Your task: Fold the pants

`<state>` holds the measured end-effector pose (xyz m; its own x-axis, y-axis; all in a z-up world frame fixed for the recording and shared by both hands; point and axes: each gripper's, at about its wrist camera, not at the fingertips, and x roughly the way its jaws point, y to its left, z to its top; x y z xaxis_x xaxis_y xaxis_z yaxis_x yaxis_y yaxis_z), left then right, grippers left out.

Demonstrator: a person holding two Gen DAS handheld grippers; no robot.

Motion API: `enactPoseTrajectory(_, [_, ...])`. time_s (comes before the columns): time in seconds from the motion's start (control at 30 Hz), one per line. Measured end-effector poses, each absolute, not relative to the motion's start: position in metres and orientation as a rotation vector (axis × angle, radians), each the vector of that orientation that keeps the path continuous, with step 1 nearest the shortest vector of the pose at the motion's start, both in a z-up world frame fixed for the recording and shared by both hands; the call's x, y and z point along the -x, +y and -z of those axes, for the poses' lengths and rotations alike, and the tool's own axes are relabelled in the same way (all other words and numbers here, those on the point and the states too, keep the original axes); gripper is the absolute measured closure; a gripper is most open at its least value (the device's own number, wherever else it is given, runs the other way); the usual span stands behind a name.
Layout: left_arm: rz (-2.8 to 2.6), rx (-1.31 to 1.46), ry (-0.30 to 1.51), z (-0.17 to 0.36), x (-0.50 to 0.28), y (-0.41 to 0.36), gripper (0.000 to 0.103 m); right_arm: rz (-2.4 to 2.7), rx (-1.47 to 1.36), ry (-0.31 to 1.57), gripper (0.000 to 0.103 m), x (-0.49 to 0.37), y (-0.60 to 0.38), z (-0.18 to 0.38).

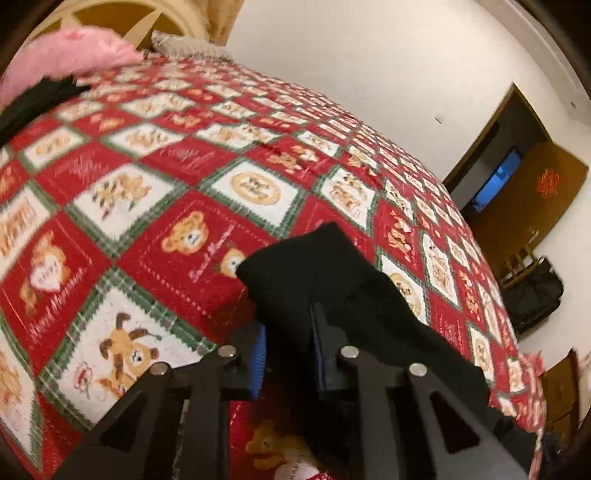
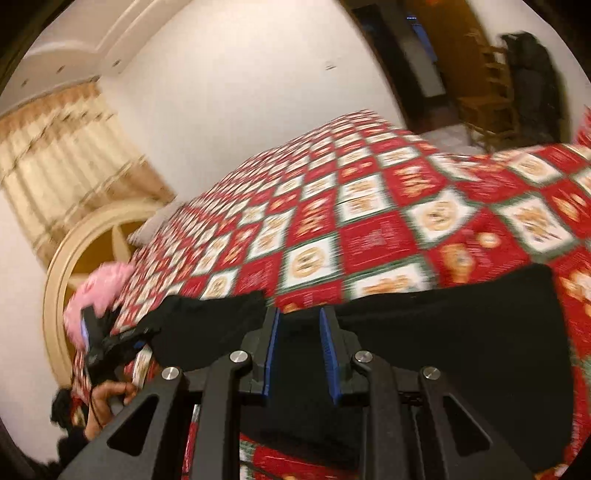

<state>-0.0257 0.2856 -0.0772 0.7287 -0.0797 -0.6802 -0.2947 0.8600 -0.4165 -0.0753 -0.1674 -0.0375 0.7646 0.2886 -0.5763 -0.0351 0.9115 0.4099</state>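
The black pants (image 1: 325, 280) are lifted above the red teddy-bear quilt (image 1: 155, 206). My left gripper (image 1: 286, 321) is shut on one end of the pants; the cloth stands up between its blue pads and drapes over the right finger. In the right wrist view the pants (image 2: 461, 317) stretch as a wide black band across the frame. My right gripper (image 2: 299, 314) is shut on their edge, with black cloth filling the gap between the pads. The left gripper (image 2: 98, 343) shows at the far left of that view, held by a hand, on the other end.
The quilt (image 2: 369, 229) covers a bed. A pink pillow (image 1: 70, 59) and a cream headboard (image 1: 122, 18) lie at its far end. A black cloth (image 1: 33, 99) lies by the pillow. A doorway (image 1: 506, 166), a wooden chair (image 2: 491, 103) and a black bag (image 1: 535, 295) stand beyond the bed.
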Motion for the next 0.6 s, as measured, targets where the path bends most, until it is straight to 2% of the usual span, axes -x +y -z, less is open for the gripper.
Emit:
enactPoseTrajectory(0.27, [0.027, 0.408, 0.652, 0.018, 0.029, 0.242, 0.083, 0.022, -0.49, 0.613, 0.079, 0.116, -0.253, 0.021])
enactPoseTrajectory(0.47, [0.318, 0.177, 0.552, -0.031, 0.037, 0.127, 0.083, 0.14, -0.554, 0.589, 0.079, 0.146, -0.3, 0.024])
enactPoseTrajectory(0.6, [0.535, 0.035, 0.53, -0.031, 0.056, 0.03, 0.083, 0.167, -0.576, 0.584, 0.079, 0.161, -0.311, 0.025])
